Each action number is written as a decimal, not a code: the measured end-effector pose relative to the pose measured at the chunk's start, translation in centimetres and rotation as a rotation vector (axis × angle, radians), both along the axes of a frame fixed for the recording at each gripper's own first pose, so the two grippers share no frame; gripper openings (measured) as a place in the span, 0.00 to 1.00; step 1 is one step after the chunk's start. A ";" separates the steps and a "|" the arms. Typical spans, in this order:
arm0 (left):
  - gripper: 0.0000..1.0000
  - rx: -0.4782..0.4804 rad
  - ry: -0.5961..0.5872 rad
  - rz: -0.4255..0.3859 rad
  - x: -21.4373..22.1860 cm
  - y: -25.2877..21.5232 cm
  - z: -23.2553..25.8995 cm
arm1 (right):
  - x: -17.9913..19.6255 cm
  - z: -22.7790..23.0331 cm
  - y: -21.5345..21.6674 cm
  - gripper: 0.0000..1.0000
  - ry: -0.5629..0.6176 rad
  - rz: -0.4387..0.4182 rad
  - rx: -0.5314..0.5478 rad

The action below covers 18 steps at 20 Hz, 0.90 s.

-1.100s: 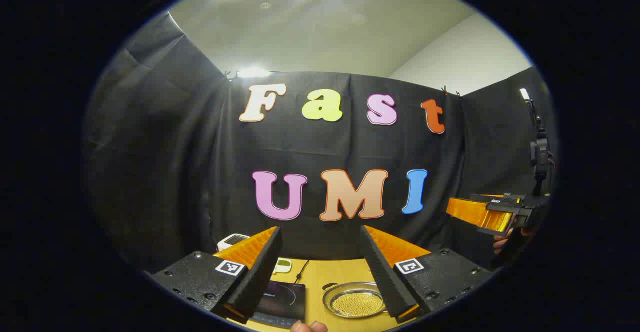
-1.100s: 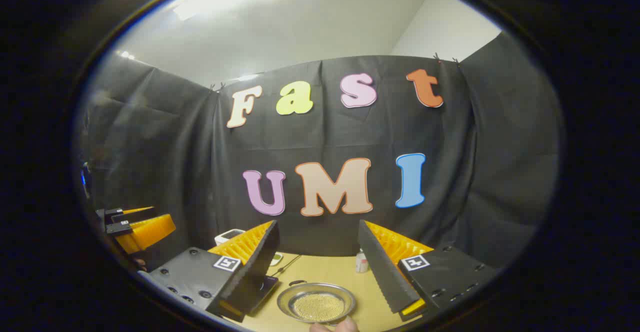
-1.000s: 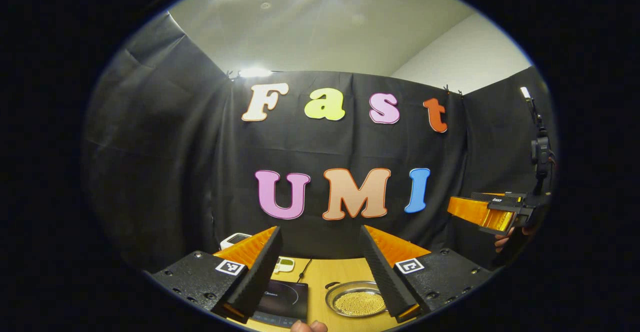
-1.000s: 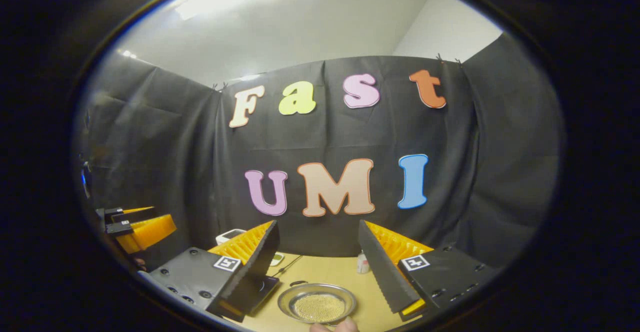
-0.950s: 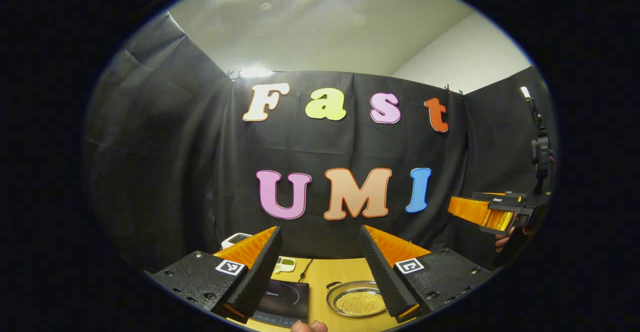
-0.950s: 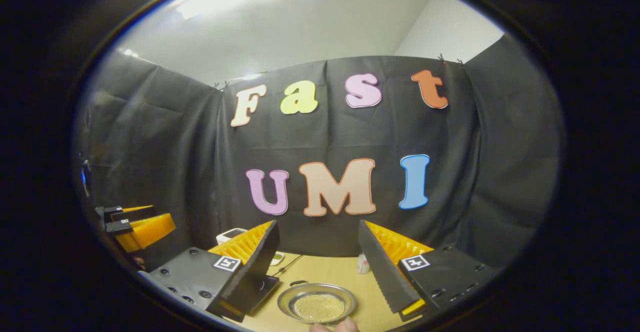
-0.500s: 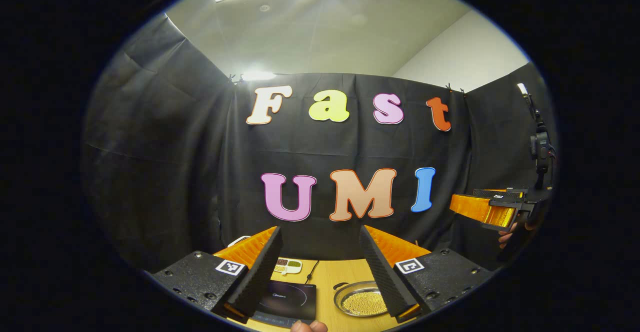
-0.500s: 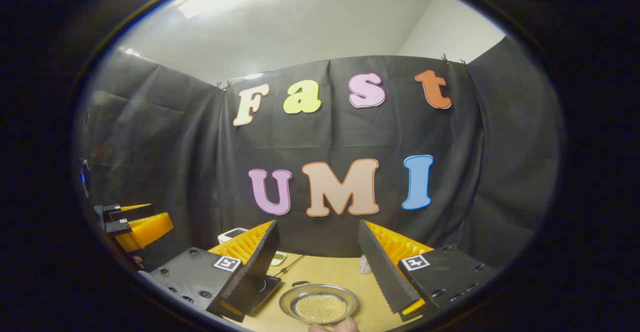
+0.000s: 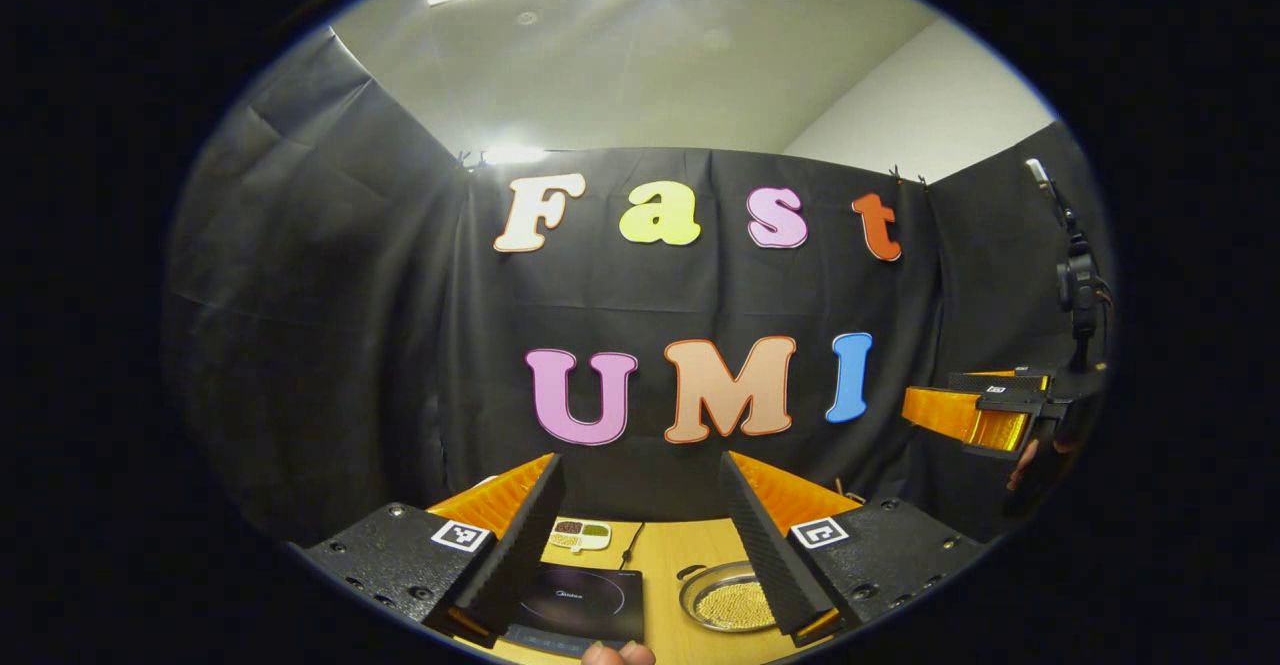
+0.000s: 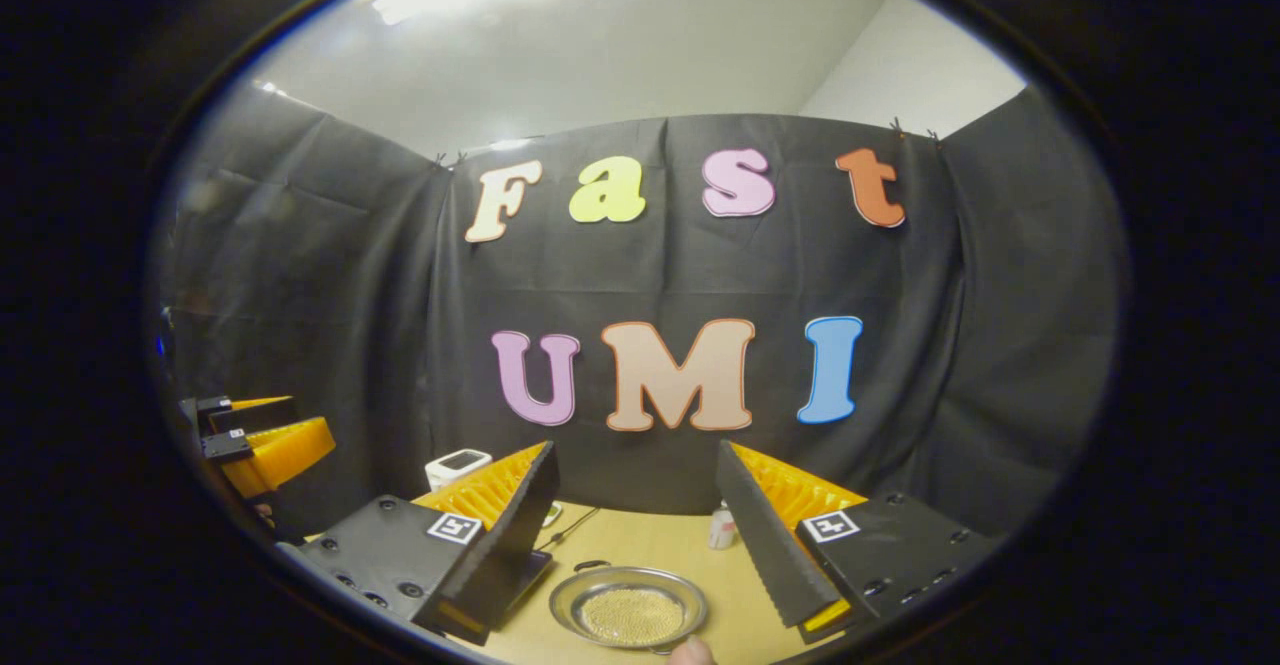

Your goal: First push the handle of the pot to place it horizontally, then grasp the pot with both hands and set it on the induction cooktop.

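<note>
While both jaws gape empty above the table (image 10: 640, 535): pot (image 10: 628, 607) beside cooktop (image 9: 580, 605), small white bottle (image 10: 720, 528) behind.

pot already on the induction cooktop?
No, in the left gripper view the pot sits on the bare table beside the induction cooktop, apart from it.

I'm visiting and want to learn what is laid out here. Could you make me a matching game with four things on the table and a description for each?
Things:
1. pot
2. induction cooktop
3. small white bottle
4. divided dish

Descriptions:
A. stands upright, farther back than the pot
B. holds small yellowish beads
C. has a dark filling and a green one side by side
D. black and flat, beside the pot

Pairs: 1-B, 2-D, 3-A, 4-C
</note>
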<state>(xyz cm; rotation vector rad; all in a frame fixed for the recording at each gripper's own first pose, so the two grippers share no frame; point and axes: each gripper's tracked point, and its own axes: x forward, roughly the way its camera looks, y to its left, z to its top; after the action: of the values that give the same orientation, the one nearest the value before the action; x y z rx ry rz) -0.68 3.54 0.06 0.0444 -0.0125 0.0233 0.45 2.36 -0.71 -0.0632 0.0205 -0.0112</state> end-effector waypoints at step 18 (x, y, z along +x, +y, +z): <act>0.94 -0.023 0.088 -0.030 4.8 1.6 -6.0 | 1.1 -12.7 -2.4 0.03 0.235 -0.013 0.008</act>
<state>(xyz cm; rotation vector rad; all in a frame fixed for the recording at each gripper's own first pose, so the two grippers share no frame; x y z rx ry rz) 4.16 5.15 -5.97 0.0222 0.0749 -0.0089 1.59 -0.05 -13.44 -0.0557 0.2560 -0.0168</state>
